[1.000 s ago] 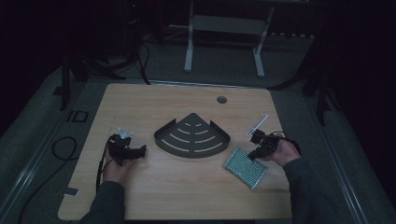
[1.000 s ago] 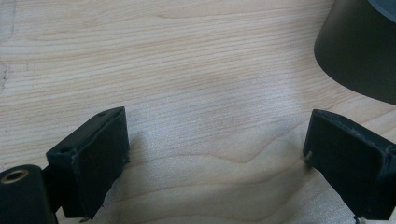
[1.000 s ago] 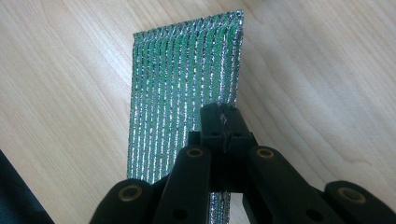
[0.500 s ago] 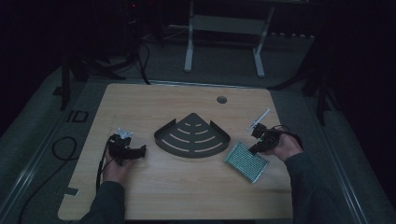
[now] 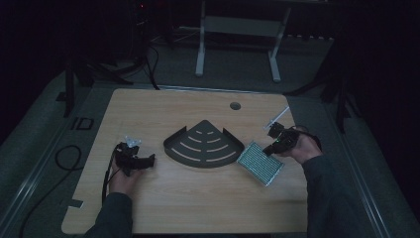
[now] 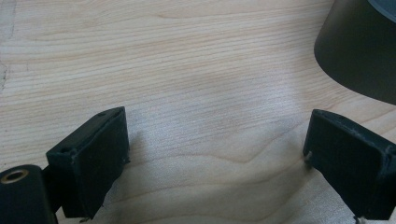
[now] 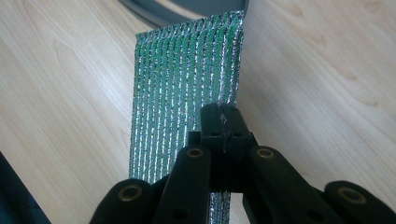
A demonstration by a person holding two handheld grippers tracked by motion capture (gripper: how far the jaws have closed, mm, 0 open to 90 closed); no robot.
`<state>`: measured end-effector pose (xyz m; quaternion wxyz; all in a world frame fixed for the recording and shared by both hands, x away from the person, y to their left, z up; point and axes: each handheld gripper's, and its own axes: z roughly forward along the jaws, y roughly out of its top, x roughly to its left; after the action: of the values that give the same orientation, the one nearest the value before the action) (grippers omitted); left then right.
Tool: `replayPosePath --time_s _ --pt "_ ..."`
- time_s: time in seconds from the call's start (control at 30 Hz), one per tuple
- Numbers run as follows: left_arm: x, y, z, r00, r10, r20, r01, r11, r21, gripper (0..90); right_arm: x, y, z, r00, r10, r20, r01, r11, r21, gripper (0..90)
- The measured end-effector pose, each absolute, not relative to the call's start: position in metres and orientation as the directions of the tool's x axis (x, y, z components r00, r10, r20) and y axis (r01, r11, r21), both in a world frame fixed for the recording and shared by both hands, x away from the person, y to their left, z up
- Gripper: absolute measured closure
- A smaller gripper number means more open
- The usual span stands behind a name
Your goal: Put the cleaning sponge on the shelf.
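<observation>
A black quarter-round slotted shelf (image 5: pixel 203 146) lies flat in the middle of the wooden table (image 5: pixel 198 198). Just right of it rests a green and silver mesh pad (image 5: pixel 260 162). My right gripper (image 5: pixel 270 148) is shut on the pad's far edge; in the right gripper view the jaws (image 7: pixel 223 122) pinch the pad (image 7: pixel 182 79), which stretches away toward the shelf's rim (image 7: pixel 182 9). My left gripper (image 5: pixel 148 160) rests left of the shelf, open and empty. In the left gripper view its jaws (image 6: pixel 215 158) stand wide apart over bare wood, with the shelf's wall (image 6: pixel 359 51) at the upper right.
A thin white stick (image 5: pixel 277 116) lies at the table's back right, behind my right hand. A round cable hole (image 5: pixel 235 105) sits near the far edge. A metal frame (image 5: pixel 237 29) and cables stand on the dark floor beyond.
My right gripper has moved away from the person with the pad, which slid a little farther up the table beside the shelf. The left gripper has stayed put.
</observation>
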<state>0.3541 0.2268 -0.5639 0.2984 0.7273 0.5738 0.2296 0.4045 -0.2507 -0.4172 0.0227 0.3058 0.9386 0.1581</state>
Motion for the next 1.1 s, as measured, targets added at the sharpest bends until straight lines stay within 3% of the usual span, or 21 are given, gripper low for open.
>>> replayPosePath --time_s 1.1 --pt "0.354 0.227 -0.564 0.235 0.972 -0.008 0.698 -0.163 0.697 7.1 0.434 -0.218 -0.397 -0.815 0.577 0.062 0.554 0.742 0.376 89.8"
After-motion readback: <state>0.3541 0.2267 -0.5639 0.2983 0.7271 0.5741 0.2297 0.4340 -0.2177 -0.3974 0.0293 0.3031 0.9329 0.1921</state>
